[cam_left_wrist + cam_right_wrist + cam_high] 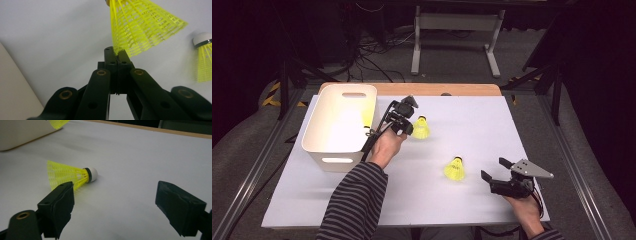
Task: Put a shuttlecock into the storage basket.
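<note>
Left claw (117,53) pinches a yellow shuttlecock (140,25) by its skirt rim, beside the white bin (339,125) near the table's far left corner. It is feather-light with a springy mesh that crushes easily; the cork end is the firmer hold. Right claw (115,202) is spread, with a second shuttlecock (70,175) near it.

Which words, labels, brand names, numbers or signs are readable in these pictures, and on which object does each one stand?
None: no readable text stands on anything here.
The white bin is plain.
The held shuttlecock and the lying shuttlecock carry no print that I can make out.
The left gripper, shut on the held shuttlecock's skirt, and the open right gripper bear no label.
The grey plate shows no marking.
</note>
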`<state>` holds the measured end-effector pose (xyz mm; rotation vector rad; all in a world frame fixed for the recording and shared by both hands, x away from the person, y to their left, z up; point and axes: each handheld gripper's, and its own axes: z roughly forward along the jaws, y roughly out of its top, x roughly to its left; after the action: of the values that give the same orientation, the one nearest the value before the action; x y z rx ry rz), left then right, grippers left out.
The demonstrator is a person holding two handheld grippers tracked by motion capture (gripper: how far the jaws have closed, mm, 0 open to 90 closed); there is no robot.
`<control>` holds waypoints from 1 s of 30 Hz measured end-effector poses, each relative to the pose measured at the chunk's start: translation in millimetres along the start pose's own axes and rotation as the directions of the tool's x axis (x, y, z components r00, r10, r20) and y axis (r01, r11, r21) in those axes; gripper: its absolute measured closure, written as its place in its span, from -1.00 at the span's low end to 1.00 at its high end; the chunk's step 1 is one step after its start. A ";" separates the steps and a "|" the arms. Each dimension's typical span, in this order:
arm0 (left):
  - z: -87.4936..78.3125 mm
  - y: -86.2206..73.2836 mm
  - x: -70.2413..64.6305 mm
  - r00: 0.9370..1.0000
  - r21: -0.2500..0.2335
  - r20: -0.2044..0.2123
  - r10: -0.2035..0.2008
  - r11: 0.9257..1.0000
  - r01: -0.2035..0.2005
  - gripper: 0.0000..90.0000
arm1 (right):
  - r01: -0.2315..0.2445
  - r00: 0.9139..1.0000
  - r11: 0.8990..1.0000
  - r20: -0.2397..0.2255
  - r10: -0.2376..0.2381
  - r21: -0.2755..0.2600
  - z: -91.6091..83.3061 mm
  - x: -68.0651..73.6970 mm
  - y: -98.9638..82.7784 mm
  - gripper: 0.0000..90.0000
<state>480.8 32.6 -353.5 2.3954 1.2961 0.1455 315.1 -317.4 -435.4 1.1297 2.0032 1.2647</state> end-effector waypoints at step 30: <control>-39.0 -11.4 11.5 1.000 -0.044 0.001 0.004 0.999 -0.004 1.00 | -0.017 1.000 1.000 0.005 0.018 -0.003 0.5 -1.5 -0.1 -0.64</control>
<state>467.4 59.4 -323.7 2.3610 1.2749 0.1726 316.2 -318.5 -435.8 1.1503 1.9914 1.2720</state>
